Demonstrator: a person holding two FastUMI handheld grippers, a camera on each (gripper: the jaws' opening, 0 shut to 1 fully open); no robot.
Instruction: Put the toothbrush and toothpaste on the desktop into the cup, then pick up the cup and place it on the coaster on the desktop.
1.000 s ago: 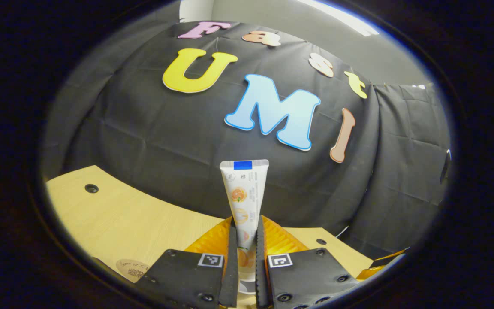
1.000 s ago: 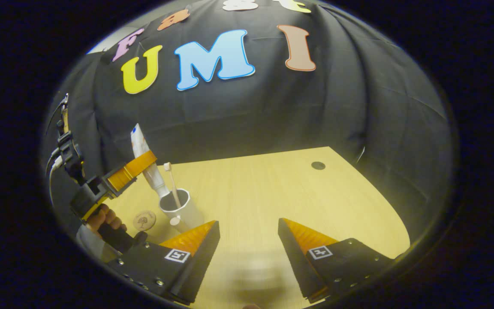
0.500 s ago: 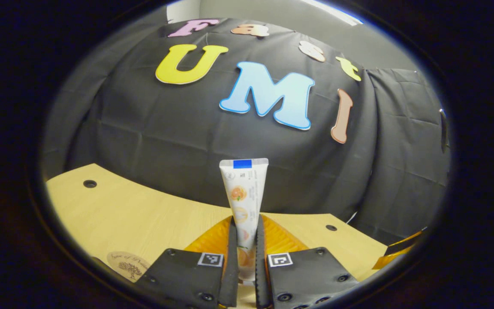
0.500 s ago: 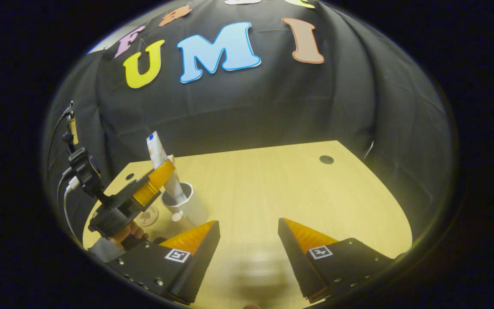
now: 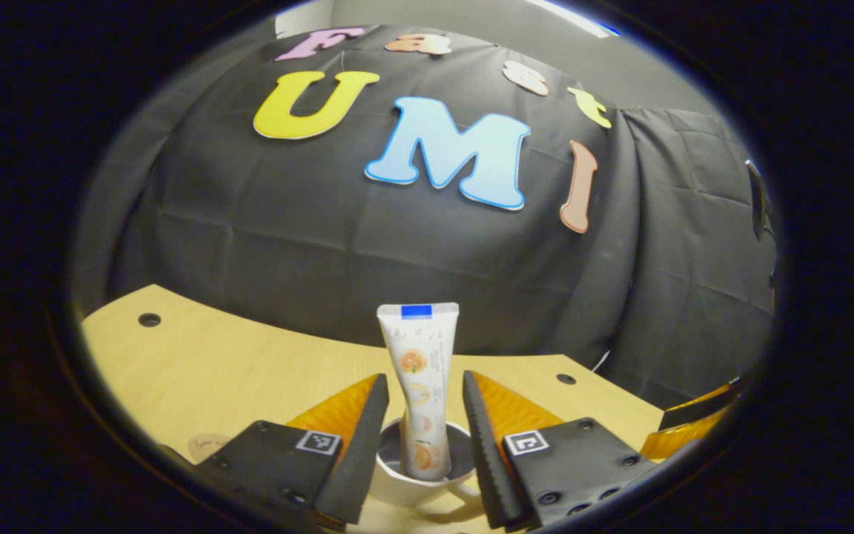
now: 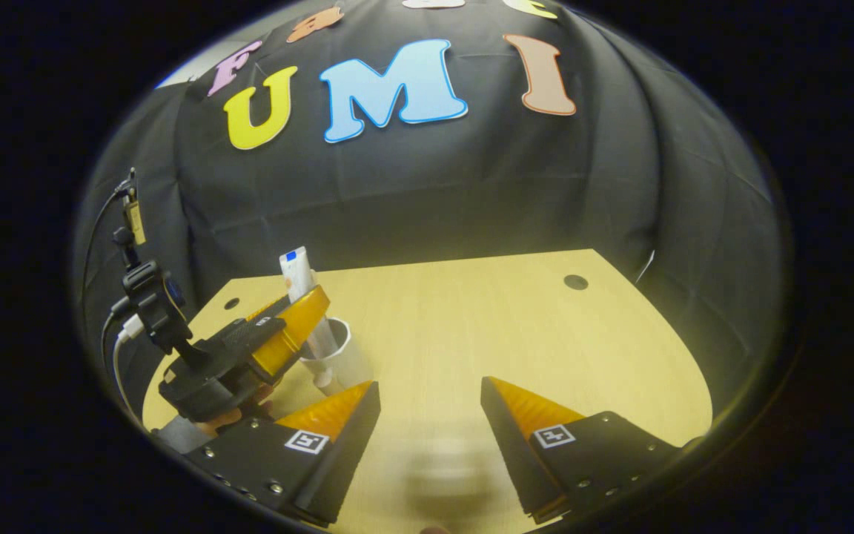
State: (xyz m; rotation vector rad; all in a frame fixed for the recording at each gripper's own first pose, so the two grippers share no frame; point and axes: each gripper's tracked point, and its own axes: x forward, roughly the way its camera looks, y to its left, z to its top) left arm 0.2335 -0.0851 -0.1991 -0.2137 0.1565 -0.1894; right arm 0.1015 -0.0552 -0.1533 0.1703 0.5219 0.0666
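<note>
A white toothpaste tube (image 5: 419,363) with orange fruit prints stands upright in the white cup (image 5: 405,486), cap end down. My left gripper (image 5: 424,380) is open, its fingers to either side of the tube and apart from it, just above the cup's rim. In the right gripper view the same cup (image 6: 345,363) and tube (image 6: 295,268) stand at the table's left, with the left gripper (image 6: 307,315) around them. My right gripper (image 6: 429,386) hovers open over bare table, nothing between its fingers. A round wooden coaster (image 5: 208,445) peeks out left of the cup.
The light wooden table (image 6: 508,326) has small round holes (image 6: 575,282) near its far corners, and black cloth hangs right behind it. A hand (image 6: 208,424) holds the left gripper at the table's left edge. The right gripper's finger (image 5: 694,426) shows at the far right.
The left gripper lowered the toothpaste into the cup and opened, letting go of the tube. The right gripper stayed open and almost still.
</note>
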